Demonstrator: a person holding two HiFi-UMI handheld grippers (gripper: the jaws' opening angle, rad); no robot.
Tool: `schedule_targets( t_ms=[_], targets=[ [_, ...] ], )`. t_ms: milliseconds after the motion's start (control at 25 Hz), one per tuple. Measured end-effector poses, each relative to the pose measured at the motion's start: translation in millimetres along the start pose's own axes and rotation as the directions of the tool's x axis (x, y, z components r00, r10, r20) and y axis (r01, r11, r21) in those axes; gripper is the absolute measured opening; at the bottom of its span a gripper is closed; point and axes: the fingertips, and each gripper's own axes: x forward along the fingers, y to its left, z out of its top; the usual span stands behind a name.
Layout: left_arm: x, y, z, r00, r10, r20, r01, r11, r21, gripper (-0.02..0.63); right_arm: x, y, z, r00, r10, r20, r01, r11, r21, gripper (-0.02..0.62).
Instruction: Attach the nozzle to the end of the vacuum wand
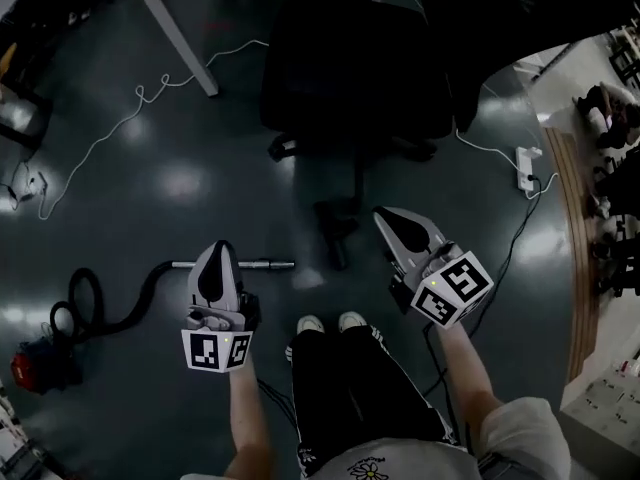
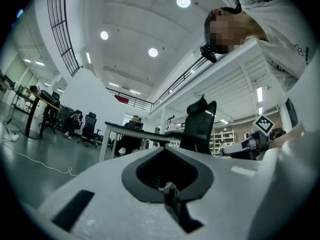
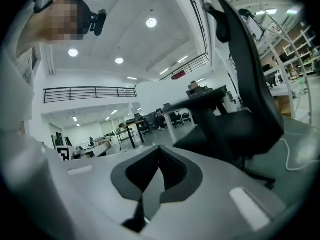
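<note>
The silver vacuum wand (image 1: 266, 264) lies flat on the dark floor, joined to a black hose (image 1: 95, 308) that curls left to a red vacuum body (image 1: 35, 365). My left gripper (image 1: 216, 256) hangs over the wand's middle and hides part of it. Its jaws are shut with nothing between them (image 2: 167, 186). My right gripper (image 1: 398, 226) is held to the right, apart from the wand, also shut and empty (image 3: 159, 163). I cannot make out a nozzle in any view.
A black office chair (image 1: 350, 68) stands just ahead, its base (image 1: 335, 223) between the grippers. A white table leg (image 1: 182, 40), a loose white cable (image 1: 110, 133) and a power strip (image 1: 527, 166) lie on the floor. The person's shoes (image 1: 330, 323) are below.
</note>
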Motion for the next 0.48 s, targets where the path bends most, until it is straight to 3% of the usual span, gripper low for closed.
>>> schedule_targets(
  t_ms=[120, 240, 360, 400, 480],
  targets=[
    [-8.3, 27.6, -162.8, 0.999, -0.036, -0.023, 0.037, 0.998, 0.043, 0.003, 29.3, -87.7, -153.7, 0.999, -0.032, -0.015, 0.033, 0.998, 0.047, 0.051],
    [-21.9, 48.8, -296.3, 0.996, -0.068, -0.057, 0.074, 0.992, 0.098, 0.003, 42.9, -163.3, -285.8, 0.997, -0.063, -0.041, 0.067, 0.992, 0.103, 0.078],
    [-30.6, 62.3, -383.8, 0.991, -0.103, -0.09, 0.117, 0.979, 0.169, 0.003, 55.3, -224.8, -392.9, 0.99, -0.074, -0.123, 0.093, 0.983, 0.159, 0.137],
    [-35.5, 66.4, -402.8, 0.989, -0.113, -0.098, 0.128, 0.977, 0.169, 0.003, 60.2, -238.1, -423.5, 0.984, -0.065, -0.164, 0.094, 0.979, 0.179, 0.184],
    [-51.1, 71.7, -426.0, 0.986, -0.121, -0.115, 0.139, 0.976, 0.166, 0.006, 68.4, -253.9, -475.1, 0.97, -0.039, -0.242, 0.097, 0.967, 0.234, 0.219]
  ],
)
